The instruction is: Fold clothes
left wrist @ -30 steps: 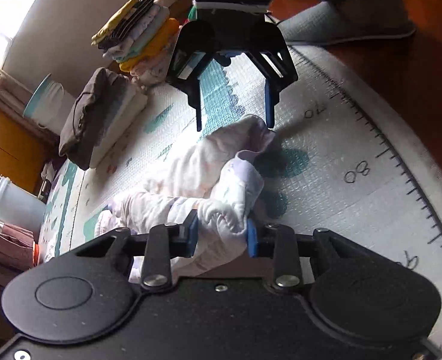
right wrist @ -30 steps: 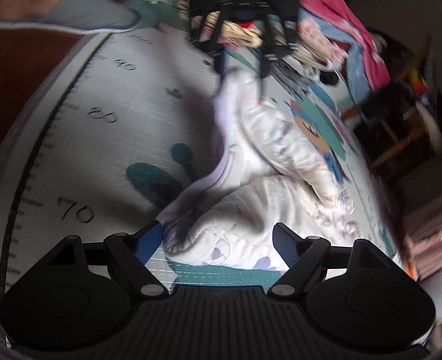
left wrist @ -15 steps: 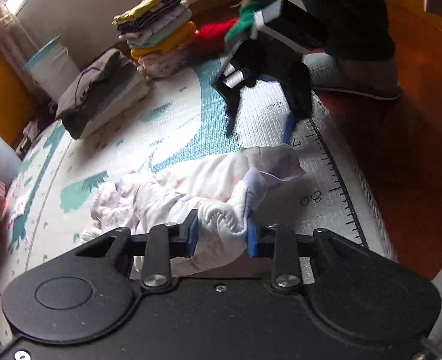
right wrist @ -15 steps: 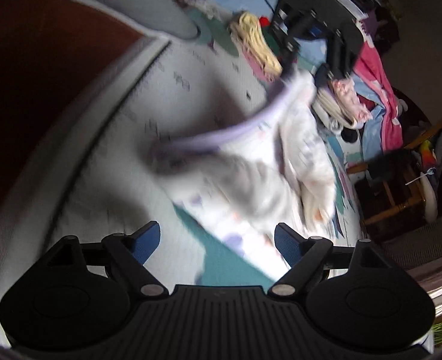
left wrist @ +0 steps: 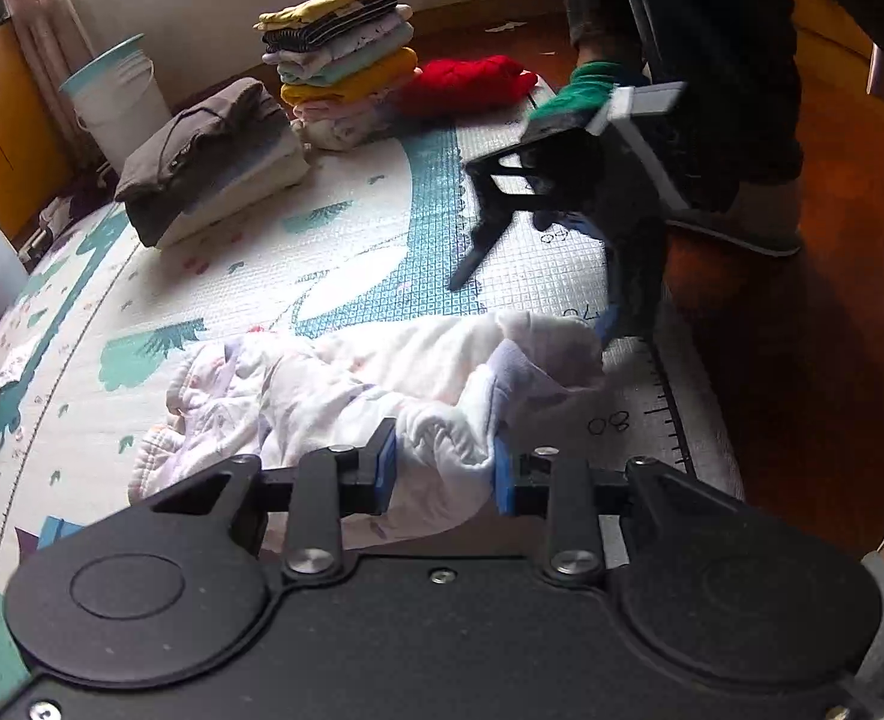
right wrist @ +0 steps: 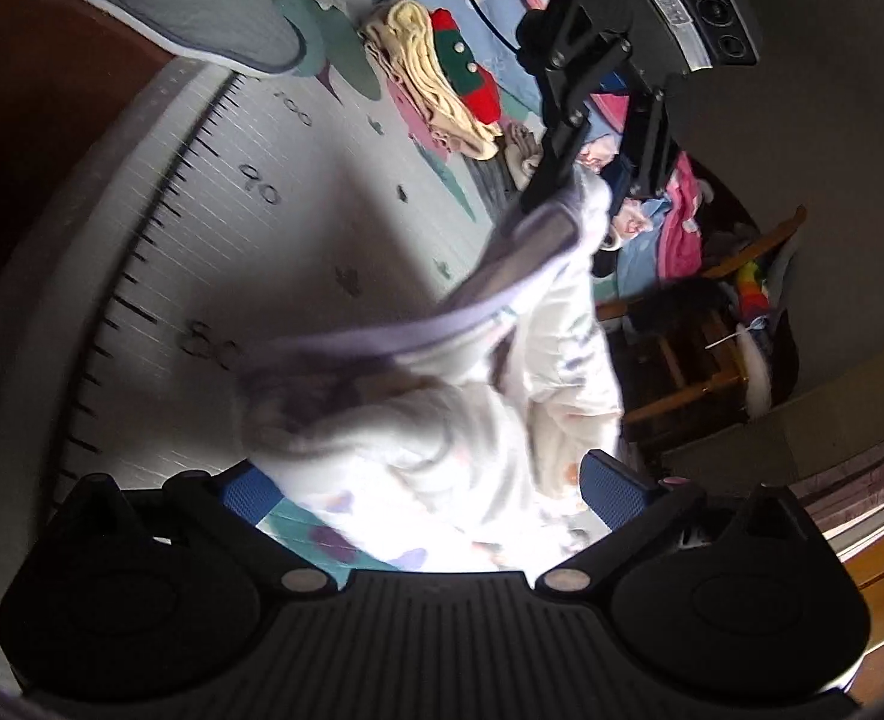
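Observation:
A white quilted garment (left wrist: pixel 381 378) with lilac trim and pastel prints lies crumpled on the play mat (left wrist: pixel 381 228). My left gripper (left wrist: pixel 445 468) is shut on a bunched fold of it and lifts that part off the mat. In the right wrist view the left gripper (right wrist: pixel 592 192) holds the lilac-trimmed edge up high, with the garment (right wrist: pixel 442 438) hanging down from it. My right gripper (right wrist: pixel 435 489) has its jaws opening wide, with cloth lying loose between the pads. From the left wrist view the right gripper (left wrist: pixel 532 303) stands at the garment's far end, fingers spread.
A tall stack of folded clothes (left wrist: pixel 339 60), a grey-brown folded pile (left wrist: pixel 213 156), a red garment (left wrist: pixel 466 81) and a white bucket (left wrist: pixel 117 102) sit at the mat's far side. A person's slippered foot (left wrist: pixel 736 222) stands on the wooden floor (left wrist: pixel 832 330). Unfolded clothes (right wrist: pixel 442 78) and a wooden chair (right wrist: pixel 700 348) lie beyond.
The right gripper's jaws spread wider and it shifted along the mat's ruler edge, off the garment's end. The left gripper rose and rolled, still gripping the cloth, lifting the trimmed edge.

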Demonstrator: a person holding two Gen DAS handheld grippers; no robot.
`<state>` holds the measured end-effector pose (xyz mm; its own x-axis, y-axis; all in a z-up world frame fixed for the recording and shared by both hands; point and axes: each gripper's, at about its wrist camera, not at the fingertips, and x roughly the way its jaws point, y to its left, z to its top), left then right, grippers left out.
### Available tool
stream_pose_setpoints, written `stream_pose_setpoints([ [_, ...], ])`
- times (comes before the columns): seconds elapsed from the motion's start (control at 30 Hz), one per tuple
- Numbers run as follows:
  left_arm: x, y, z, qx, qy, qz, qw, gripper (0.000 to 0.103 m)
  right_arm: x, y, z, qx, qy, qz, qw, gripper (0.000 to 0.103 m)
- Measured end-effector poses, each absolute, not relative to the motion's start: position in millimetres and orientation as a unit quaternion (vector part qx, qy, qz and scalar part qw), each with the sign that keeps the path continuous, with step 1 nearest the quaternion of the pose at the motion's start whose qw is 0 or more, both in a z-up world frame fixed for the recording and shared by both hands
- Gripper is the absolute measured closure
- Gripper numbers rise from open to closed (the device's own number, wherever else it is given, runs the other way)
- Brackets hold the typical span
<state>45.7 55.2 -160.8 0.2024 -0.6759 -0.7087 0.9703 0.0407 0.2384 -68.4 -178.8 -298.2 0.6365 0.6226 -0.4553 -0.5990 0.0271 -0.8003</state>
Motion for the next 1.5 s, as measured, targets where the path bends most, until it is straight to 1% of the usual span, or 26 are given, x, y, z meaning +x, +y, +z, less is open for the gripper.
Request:
stream_pose_setpoints([
  [0.03, 45.4, 55.3, -161.4, 0.352, 0.21, -0.596, 0.69, 0.073, -73.1, -178.1, -297.6, -0.548, -0.014, 0.43, 0.717, 0.001],
  [0.13, 44.4, 55.5, -162.3, 0.351, 0.211, -0.597, 0.69, 0.073, -78.1, -174.9, -289.8, -0.523, 0.012, 0.444, 0.727, 0.001],
  [0.27, 45.7, 55.8, -162.2, 0.344, 0.215, -0.596, 0.693, 0.073, -61.3, -170.7, -286.4, -0.507, 0.042, 0.437, 0.742, 0.001],
  [0.37, 46.9, 56.2, -161.9, 0.339, 0.217, -0.594, 0.696, 0.073, -54.5, -174.9, -285.0, -0.502, 0.046, 0.438, 0.744, 0.002],
  [0.43, 46.5, 55.8, -163.2, 0.344, 0.216, -0.595, 0.694, 0.073, -53.3, -179.7, -281.6, -0.492, 0.04, 0.45, 0.744, 0.007],
  [0.47, 46.4, 55.9, -163.5, 0.344, 0.217, -0.596, 0.693, 0.073, -52.9, -182.9, -279.2, -0.485, 0.04, 0.456, 0.745, 0.013],
  [0.5, 46.0, 56.0, -163.8, 0.346, 0.216, -0.597, 0.691, 0.073, -50.8, -185.4, -276.0, -0.476, 0.048, 0.463, 0.746, 0.023],
  [0.57, 42.6, 55.4, -166.3, 0.364, 0.21, -0.6, 0.681, 0.073, -45.1, -190.1, -271.0, -0.462, 0.067, 0.47, 0.749, 0.036],
  [0.6, 40.0, 54.5, -168.5, 0.376, 0.207, -0.603, 0.673, 0.073, -42.7, -192.3, -269.5, -0.457, 0.076, 0.474, 0.749, 0.044],
  [0.63, 36.7, 53.3, -172.3, 0.394, 0.202, -0.606, 0.661, 0.073, -39.1, -193.7, -267.8, -0.452, 0.087, 0.482, 0.746, 0.048],
  [0.7, 30.2, 50.5, -181.4, 0.433, 0.193, -0.614, 0.631, 0.073, -31.9, -196.0, -263.5, -0.446, 0.109, 0.497, 0.737, 0.065],
  [0.77, 27.0, 47.8, -189.8, 0.461, 0.192, -0.626, 0.598, 0.073, -20.0, -197.8, -252.0, -0.422, 0.148, 0.526, 0.723, 0.068],
  [0.83, 28.5, 45.5, -193.3, 0.47, 0.203, -0.643, 0.569, 0.073, -6.9, -200.2, -236.5, -0.387, 0.193, 0.562, 0.705, 0.068],
  [0.87, 31.0, 44.3, -192.2, 0.467, 0.215, -0.654, 0.555, 0.073, 6.8, -200.8, -227.0, -0.357, 0.23, 0.579, 0.696, 0.068],
  [1.0, 53.7, 38.6, -175.9, 0.431, 0.261, -0.686, 0.524, 0.073, 73.2, -202.5, -190.4, -0.211, 0.377, 0.623, 0.652, 0.067],
  [1.1, 72.4, 33.1, -157.7, 0.392, 0.289, -0.709, 0.509, 0.073, 110.6, -202.8, -173.7, -0.14, 0.442, 0.632, 0.622, 0.067],
  [1.23, 90.7, 28.0, -146.4, 0.325, 0.338, -0.749, 0.469, 0.073, 127.6, -205.4, -169.0, -0.087, 0.493, 0.663, 0.557, 0.067],
  [1.33, 109.2, 29.5, -143.3, 0.258, 0.374, -0.77, 0.447, 0.072, 135.6, -209.9, -162.1, -0.068, 0.504, 0.682, 0.525, 0.067],
  [1.43, 146.4, 39.5, -143.0, 0.163, 0.417, -0.77, 0.454, 0.071, 158.5, -222.6, -153.1, -0.016, 0.501, 0.678, 0.537, 0.067],
  [1.5, 175.1, 49.5, -141.5, 0.102, 0.43, -0.759, 0.478, 0.071, 181.1, -231.4, -155.4, 0.035, 0.502, 0.664, 0.553, 0.066],
])
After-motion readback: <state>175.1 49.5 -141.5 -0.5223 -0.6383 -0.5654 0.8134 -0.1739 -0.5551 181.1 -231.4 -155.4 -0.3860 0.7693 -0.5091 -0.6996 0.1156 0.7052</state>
